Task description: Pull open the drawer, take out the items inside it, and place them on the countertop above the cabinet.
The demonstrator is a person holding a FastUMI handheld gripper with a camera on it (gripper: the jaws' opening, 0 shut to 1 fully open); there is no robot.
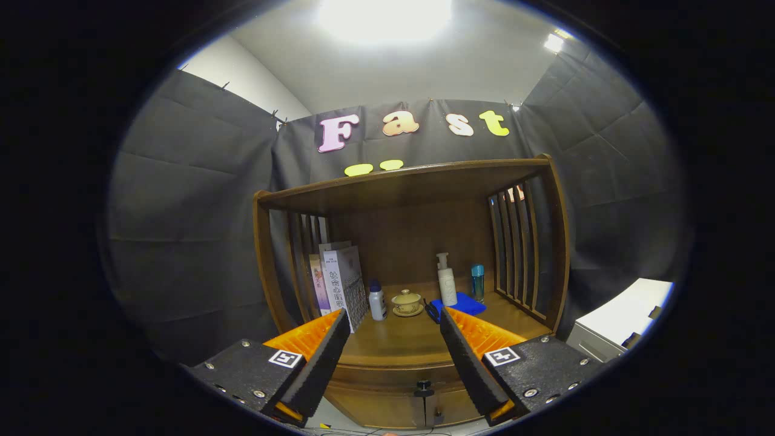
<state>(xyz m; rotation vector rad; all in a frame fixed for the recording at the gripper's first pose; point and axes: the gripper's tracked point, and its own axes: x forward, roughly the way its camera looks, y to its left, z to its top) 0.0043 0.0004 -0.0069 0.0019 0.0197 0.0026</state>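
**Inspector:** Status of the tool?

**Assistant:** The gripper (393, 357) is released, fingers spread wide and holding nothing. It hangs in front of the wooden cabinet (412, 242), at the lower centre of the frame.

**Inspector:** And the drawer?

**Assistant:** The drawer (387, 407) sits at the bottom centre, below the countertop (393, 345), and appears closed. Its small dark knob (423, 385) lies between the fingers and lower down.

**Inspector:** Step in hand?

**Assistant:** In my judgement, the approach: the drawer is not yet pulled. The next move calls for lowering the fingers onto the knob, closing on it and drawing straight back.

**Inspector:** Countertop condition?

**Assistant:** Occupied at centre frame. Books (339, 281) lean at the left, then a small white bottle (377, 301), a lidded cup on a saucer (407, 302), a pump bottle (446, 281), a blue cloth (460, 303) and a blue bottle (478, 280). Bare wood remains along the front edge.

**Inspector:** Anything unverifiable?

**Assistant:** The drawer's contents are hidden. The drawer front is cut off at the bottom. A dark item beside the cloth is too small to identify.
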